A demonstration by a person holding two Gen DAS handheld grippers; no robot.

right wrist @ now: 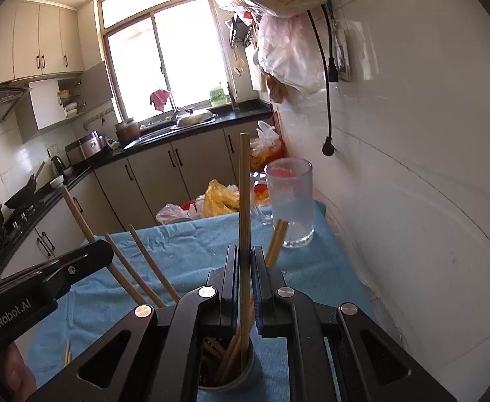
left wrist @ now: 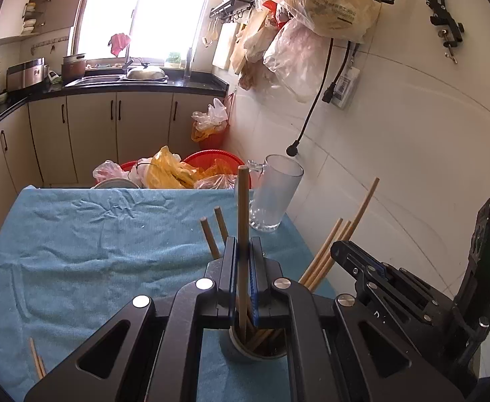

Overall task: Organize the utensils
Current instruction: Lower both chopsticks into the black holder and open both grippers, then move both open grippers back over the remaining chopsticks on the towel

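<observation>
- In the left wrist view, we see the left gripper [left wrist: 243,254] at the lower centre of the frame, its black jaws with blue pads clamped on a single upright brown wooden chopstick [left wrist: 243,207].
- That chopstick's lower end reaches down into a round grey cylindrical holder cup [left wrist: 235,351] at the bottom centre, which stands on the light blue towel-like cloth [left wrist: 94,241] covering the table.
- More brown chopsticks lean out of the cup: two to the left of the jaws and a bundle [left wrist: 332,251] fanning to the right.
- Two loose chopsticks [left wrist: 36,360] lie on the cloth at the lower left.
- A clear frosted glass mug [left wrist: 275,197] stands on the cloth's far right corner, beside the white tiled wall [left wrist: 395,154].
- The right gripper [left wrist: 352,254] enters from the lower right.
- In the right wrist view, we see the right gripper [right wrist: 244,261] at the lower centre, its jaws closed on another upright pale wooden chopstick [right wrist: 244,194] whose lower end sits in the same cup [right wrist: 248,372].
- The left gripper's black body [right wrist: 44,278] fills the lower left, with chopsticks leaning beside it.
- The glass mug [right wrist: 290,204] stands at the right centre.
</observation>
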